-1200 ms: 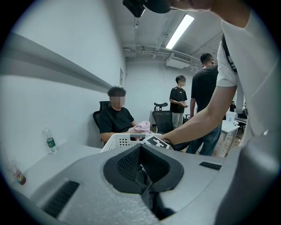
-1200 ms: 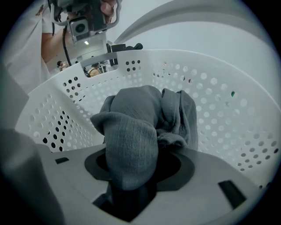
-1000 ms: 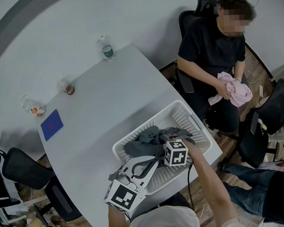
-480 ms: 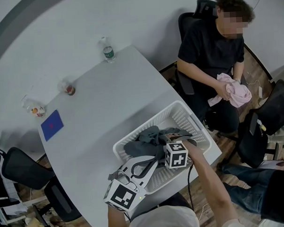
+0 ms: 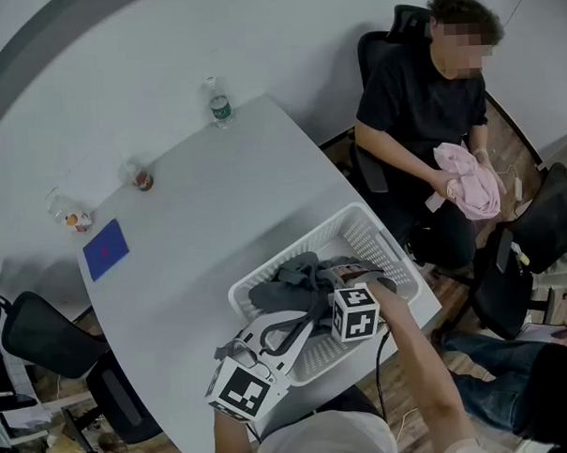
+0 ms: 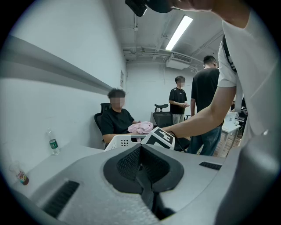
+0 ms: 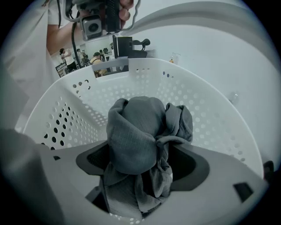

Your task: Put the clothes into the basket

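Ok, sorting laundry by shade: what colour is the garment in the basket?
The garment is dark grey; clearest in the right gripper view.

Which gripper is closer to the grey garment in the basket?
Right. The right gripper has just been opening, jaws astride the grey garment in the basket; the left gripper, shut, hangs over the basket's near edge.

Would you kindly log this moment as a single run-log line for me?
right tongs: have just been opening, grey garment between them | grey garment: inside white basket | left tongs: shut, empty
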Motion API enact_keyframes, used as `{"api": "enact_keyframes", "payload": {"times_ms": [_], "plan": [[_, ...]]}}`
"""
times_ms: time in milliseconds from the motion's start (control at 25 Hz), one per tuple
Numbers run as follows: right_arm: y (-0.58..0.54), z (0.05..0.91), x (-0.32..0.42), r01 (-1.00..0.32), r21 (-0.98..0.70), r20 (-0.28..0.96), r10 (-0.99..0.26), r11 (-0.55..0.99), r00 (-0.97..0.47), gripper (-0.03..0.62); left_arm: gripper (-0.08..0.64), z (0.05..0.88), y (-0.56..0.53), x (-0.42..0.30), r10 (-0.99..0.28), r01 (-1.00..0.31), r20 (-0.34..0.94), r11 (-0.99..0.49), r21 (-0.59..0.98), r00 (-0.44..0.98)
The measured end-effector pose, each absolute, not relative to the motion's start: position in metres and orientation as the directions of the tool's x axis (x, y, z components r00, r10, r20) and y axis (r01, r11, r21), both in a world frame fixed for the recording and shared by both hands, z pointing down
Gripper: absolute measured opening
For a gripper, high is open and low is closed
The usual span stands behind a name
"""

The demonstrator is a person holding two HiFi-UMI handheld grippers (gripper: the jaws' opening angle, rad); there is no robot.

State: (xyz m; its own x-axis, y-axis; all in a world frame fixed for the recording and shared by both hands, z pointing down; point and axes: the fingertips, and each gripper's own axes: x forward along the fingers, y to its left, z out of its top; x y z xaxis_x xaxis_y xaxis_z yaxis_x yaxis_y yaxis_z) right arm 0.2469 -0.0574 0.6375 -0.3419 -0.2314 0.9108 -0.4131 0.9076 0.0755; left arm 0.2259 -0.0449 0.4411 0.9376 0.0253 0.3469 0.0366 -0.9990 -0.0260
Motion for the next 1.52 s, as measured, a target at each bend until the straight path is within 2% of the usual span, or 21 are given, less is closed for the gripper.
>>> {"api": "enact_keyframes", "payload": {"times_ms": [200,520,720,840,920,1160,1360,1520], "plan": [[-0.054,0.615,0.255,-0.412,0.113,0.914,-0.257,0.904,-0.314,0.385,0.002,0.435,-0.043,0.223,0.015,0.019,0.346,-1.0,-0.009,0.938],[-0.053,0.55,0.252,-0.575,0.188,0.773,-0.481,0.796,-0.414,0.377,0.002,0.426,-0.043,0.216,0.012,0.024,0.298,-0.999,-0.036,0.955],[-0.05,0.497,0.246,-0.708,0.197,0.608,-0.651,0.678,-0.454,0.245,0.002,0.41,-0.044,0.209,-0.007,-0.007,0.242,-1.0,-0.002,0.97],[-0.047,0.461,0.246,-0.776,0.185,0.454,-0.753,0.602,-0.476,0.119,0.002,0.401,-0.043,0.206,-0.008,-0.011,0.2,-1.0,0.015,0.98],[-0.044,0.435,0.246,-0.818,0.153,0.344,-0.806,0.554,-0.482,0.061,0.002,0.396,-0.041,0.204,-0.008,-0.01,0.181,-1.0,0.01,0.984],[-0.024,0.382,0.248,-0.884,0.052,0.174,-0.876,0.464,-0.45,0.006,0.002,0.37,-0.032,0.202,0.004,0.007,0.128,-1.0,-0.022,0.992],[-0.001,0.357,0.248,-0.903,0.02,0.075,-0.901,0.429,-0.427,0.005,0.002,0.358,-0.022,0.196,0.02,0.02,0.085,-1.0,-0.005,0.996],[0.011,0.355,0.246,-0.915,0.003,0.042,-0.914,0.403,-0.403,0.003,0.002,0.357,-0.016,0.19,0.023,0.022,0.068,-0.999,0.024,0.997]]}}
